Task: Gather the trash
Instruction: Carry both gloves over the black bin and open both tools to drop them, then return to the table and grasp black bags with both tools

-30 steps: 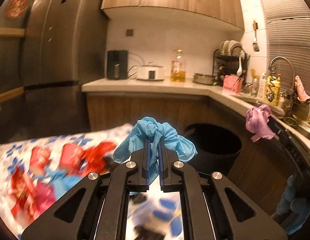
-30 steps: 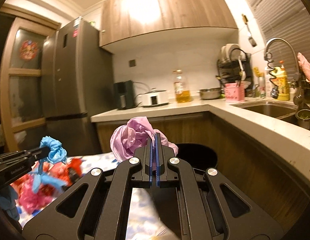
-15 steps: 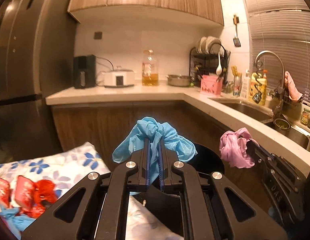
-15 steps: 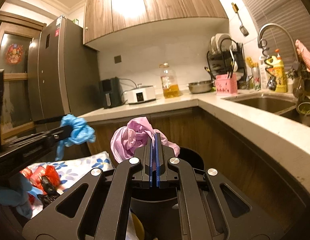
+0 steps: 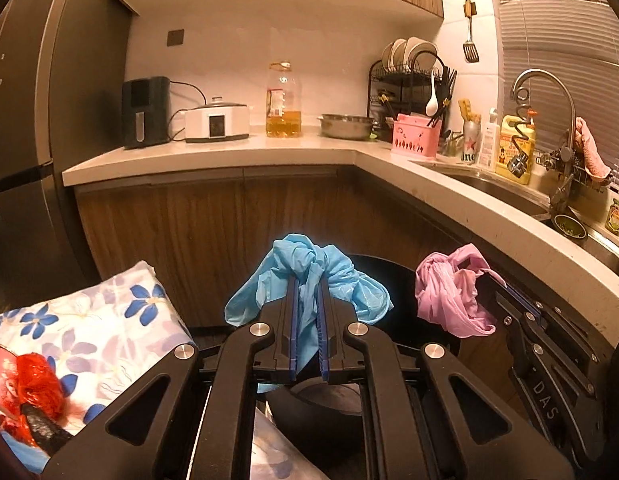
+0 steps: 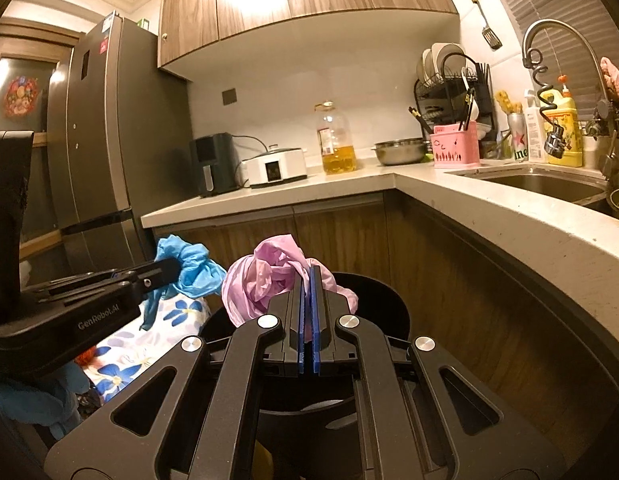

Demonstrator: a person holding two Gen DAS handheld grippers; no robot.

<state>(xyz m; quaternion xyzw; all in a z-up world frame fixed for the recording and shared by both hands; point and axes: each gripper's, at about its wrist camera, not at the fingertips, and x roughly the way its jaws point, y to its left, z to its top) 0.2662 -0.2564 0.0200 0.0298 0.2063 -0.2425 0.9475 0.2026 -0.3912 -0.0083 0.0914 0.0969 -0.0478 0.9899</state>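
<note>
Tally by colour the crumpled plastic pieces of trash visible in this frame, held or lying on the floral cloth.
Blue: 1, the blue wad in the left gripper
Pink: 1, the pink wad in the right gripper
Red: 1, the red wad on the floral cloth
Total: 3

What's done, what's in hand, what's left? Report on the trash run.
Done: both pieces are picked up. In hand: left gripper is clamped on the crumpled blue plastic bag, right gripper on the crumpled pink plastic bag, above the round black bin. Left: drop both; red wrappers remain on the floral cloth.
</note>
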